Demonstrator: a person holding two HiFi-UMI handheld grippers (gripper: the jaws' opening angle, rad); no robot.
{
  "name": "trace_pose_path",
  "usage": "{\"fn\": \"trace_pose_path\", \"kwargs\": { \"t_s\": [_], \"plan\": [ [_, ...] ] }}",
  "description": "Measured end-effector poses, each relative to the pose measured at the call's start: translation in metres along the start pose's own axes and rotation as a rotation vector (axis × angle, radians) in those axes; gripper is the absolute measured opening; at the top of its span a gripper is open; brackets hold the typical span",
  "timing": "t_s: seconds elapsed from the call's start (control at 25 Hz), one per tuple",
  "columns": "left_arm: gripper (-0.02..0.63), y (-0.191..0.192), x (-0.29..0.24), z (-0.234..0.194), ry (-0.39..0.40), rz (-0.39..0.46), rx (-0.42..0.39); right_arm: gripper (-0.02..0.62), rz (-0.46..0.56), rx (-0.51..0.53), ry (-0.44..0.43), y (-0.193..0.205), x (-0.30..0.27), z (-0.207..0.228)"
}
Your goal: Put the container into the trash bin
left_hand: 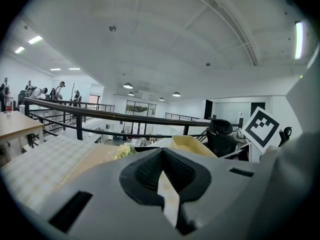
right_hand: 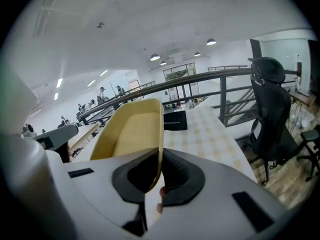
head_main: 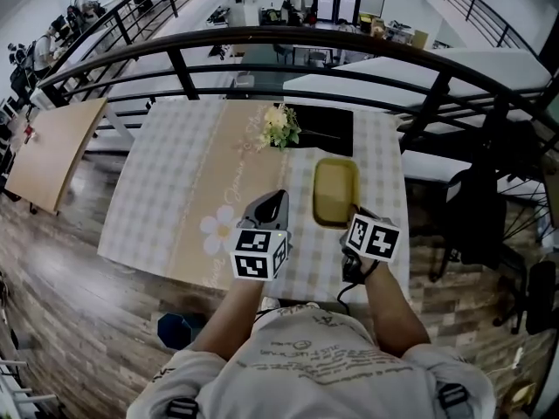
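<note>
The print on the person's shirt (head_main: 306, 356) could not be read, and a dark blue object (head_main: 179, 328) on the floor was partly hidden. The left gripper (left_hand: 161, 159) was seen closed on nothing, while the right gripper (right_hand: 159, 159) was clamped on the rim of the yellow container (right_hand: 131, 134), held over the checked tablecloth (head_main: 175, 164). Cursive script along the cloth was too small to be made out.

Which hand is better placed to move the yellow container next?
Right. The right gripper already has its jaws closed on the rim of the yellow container. The left gripper is shut with nothing between its jaws.
</note>
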State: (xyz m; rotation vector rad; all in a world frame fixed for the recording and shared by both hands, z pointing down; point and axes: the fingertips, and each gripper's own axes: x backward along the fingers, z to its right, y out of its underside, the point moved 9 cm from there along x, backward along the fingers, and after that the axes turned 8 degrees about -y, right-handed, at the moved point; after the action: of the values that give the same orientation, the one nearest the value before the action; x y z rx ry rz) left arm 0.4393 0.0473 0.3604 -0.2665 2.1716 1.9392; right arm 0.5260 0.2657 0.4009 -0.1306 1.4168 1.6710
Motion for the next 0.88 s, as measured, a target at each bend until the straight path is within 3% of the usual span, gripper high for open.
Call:
{"fn": "trace_pose_path", "kwargs": {
  "t_s": [0.24, 0.48, 0.68, 0.88],
  "plan": [
    [0.003, 0.002, -0.003, 0.005, 0.012, -0.008, 0.003, 0.008, 0.025, 0.005, 0.016, -0.003, 0.009, 0.003],
    [0.003, 0.001, 0.009, 0.010, -0.020, 0.001, 0.003, 0.009, 0.008, 0.010, -0.025, 0.000, 0.011, 0.001],
    [0.003, 0.006, 0.040, -0.003, -0.131, 0.010, 0.018, 0.008, -0.025, 0.072, -0.119, 0.001, -0.003, -0.024],
    [0.003, 0.021, 0.091, -0.030, -0.313, 0.011, 0.064, 0.008, -0.094, 0.171, -0.286, 0.011, -0.026, -0.078]
  ]
}}
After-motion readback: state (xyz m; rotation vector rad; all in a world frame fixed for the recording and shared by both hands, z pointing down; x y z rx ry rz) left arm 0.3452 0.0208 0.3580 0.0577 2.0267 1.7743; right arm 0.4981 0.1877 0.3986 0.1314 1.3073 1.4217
